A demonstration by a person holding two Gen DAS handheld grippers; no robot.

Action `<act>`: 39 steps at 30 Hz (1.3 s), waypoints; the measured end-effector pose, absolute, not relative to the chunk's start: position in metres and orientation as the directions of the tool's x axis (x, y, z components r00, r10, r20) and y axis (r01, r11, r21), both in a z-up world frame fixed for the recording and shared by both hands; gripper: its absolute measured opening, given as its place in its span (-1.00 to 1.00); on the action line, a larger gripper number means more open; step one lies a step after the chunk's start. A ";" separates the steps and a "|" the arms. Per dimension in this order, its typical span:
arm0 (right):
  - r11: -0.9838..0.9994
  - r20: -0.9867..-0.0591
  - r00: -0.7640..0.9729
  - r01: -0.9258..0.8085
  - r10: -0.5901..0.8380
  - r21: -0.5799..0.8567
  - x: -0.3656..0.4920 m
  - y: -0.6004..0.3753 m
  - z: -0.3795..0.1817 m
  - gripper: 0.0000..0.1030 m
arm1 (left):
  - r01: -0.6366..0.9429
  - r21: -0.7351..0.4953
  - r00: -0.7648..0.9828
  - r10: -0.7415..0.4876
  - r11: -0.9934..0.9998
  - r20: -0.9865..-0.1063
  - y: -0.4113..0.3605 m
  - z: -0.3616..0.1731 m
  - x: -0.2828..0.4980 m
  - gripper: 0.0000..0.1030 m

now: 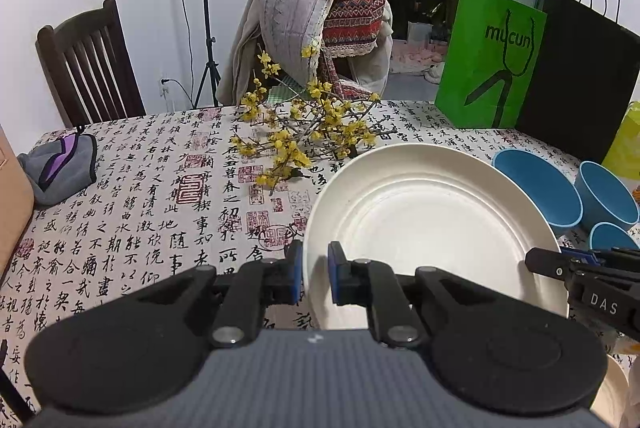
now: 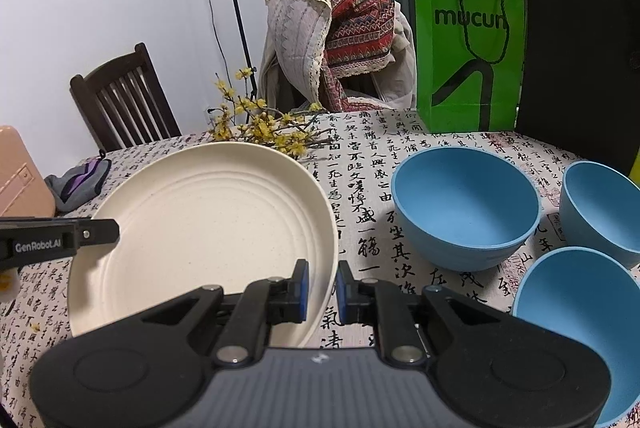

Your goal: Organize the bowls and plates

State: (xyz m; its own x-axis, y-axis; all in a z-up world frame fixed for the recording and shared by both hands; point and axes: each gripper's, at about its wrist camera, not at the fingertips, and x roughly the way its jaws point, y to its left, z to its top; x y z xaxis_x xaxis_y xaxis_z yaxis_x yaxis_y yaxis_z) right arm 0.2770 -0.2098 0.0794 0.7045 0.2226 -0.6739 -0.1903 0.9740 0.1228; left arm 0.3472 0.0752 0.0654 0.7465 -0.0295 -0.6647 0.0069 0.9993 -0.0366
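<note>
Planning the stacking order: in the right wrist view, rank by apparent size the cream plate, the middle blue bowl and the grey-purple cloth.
1. cream plate
2. middle blue bowl, clearly smaller across
3. grey-purple cloth, though it lies farther back, so it may look smaller than it is

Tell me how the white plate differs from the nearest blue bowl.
The white plate is cream, wide and shallow with ridged rings; the nearest blue bowl is blue, deep and smooth. The plate is gripped at opposite rims by both grippers; the bowl stands free on the tablecloth. Both are empty.

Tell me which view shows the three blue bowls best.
Right wrist view: all three blue bowls show, the nearest cropped at the frame edge. Left wrist view squeezes them to its right edge, partly behind the plate.
</note>
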 end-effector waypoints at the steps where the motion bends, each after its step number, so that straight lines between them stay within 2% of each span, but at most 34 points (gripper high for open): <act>1: 0.974 -0.673 0.705 -0.191 0.223 0.123 0.275 -0.210 0.080 -0.74 | 0.007 -0.036 0.749 -0.029 0.999 -0.662 0.075 0.066 0.346 -0.74; 39: 0.979 -0.653 0.729 -0.168 0.205 0.120 0.226 -0.240 0.093 -0.74 | 0.047 -0.038 0.773 -0.060 0.998 -0.632 0.047 0.075 0.298 -0.74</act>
